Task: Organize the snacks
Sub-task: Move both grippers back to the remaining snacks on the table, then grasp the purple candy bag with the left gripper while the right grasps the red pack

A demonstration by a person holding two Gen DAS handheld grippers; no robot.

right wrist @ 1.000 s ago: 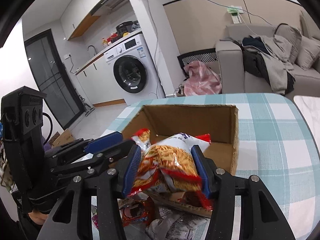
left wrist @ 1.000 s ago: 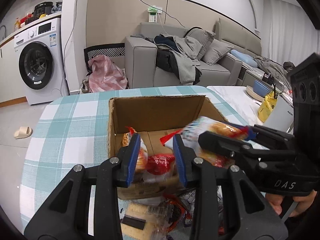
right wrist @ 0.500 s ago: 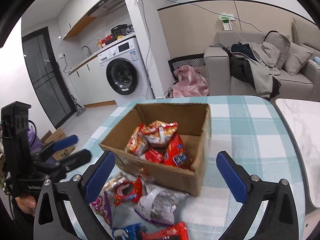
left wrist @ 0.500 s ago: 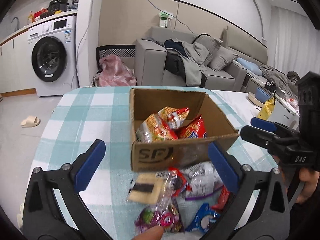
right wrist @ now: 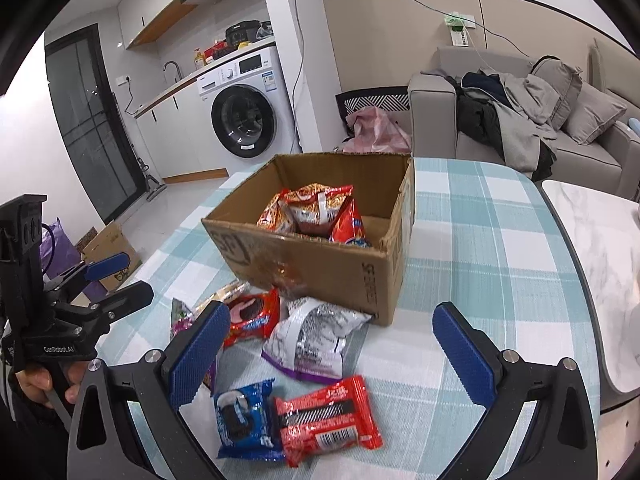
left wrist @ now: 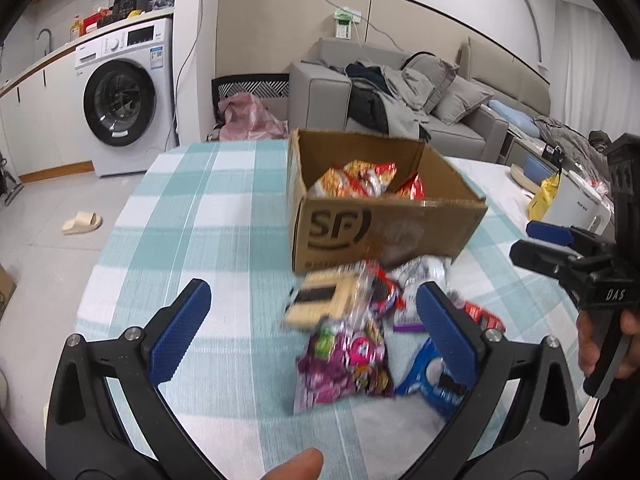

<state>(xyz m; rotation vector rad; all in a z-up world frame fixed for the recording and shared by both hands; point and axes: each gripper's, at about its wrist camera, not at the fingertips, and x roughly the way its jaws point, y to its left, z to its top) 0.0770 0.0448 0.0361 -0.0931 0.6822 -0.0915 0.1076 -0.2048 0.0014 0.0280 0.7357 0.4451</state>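
Note:
An open cardboard box [left wrist: 384, 232] [right wrist: 320, 264] stands on the checked tablecloth and holds several red and orange snack bags [left wrist: 360, 178] [right wrist: 316, 208]. Loose packs lie in front of it: a purple bag [left wrist: 344, 364], a beige cracker pack [left wrist: 324, 300], a silver bag [right wrist: 316, 336], a blue cookie pack [right wrist: 244, 420], a red cookie pack [right wrist: 252, 316] and a red wafer pack [right wrist: 328, 416]. My left gripper [left wrist: 316, 328] is open and empty above the loose packs. My right gripper [right wrist: 332, 356] is open and empty above them too.
The round table [right wrist: 500, 264] has its edge close at the right, beside a white marble surface [right wrist: 600, 240]. A washing machine [left wrist: 124, 96] and a grey sofa [left wrist: 400, 92] stand beyond the table. A slipper [left wrist: 82, 222] lies on the floor.
Both grippers let go of snack bags into the box, opened wide and drew back toward me. The loose packs in front of the box have come into view.

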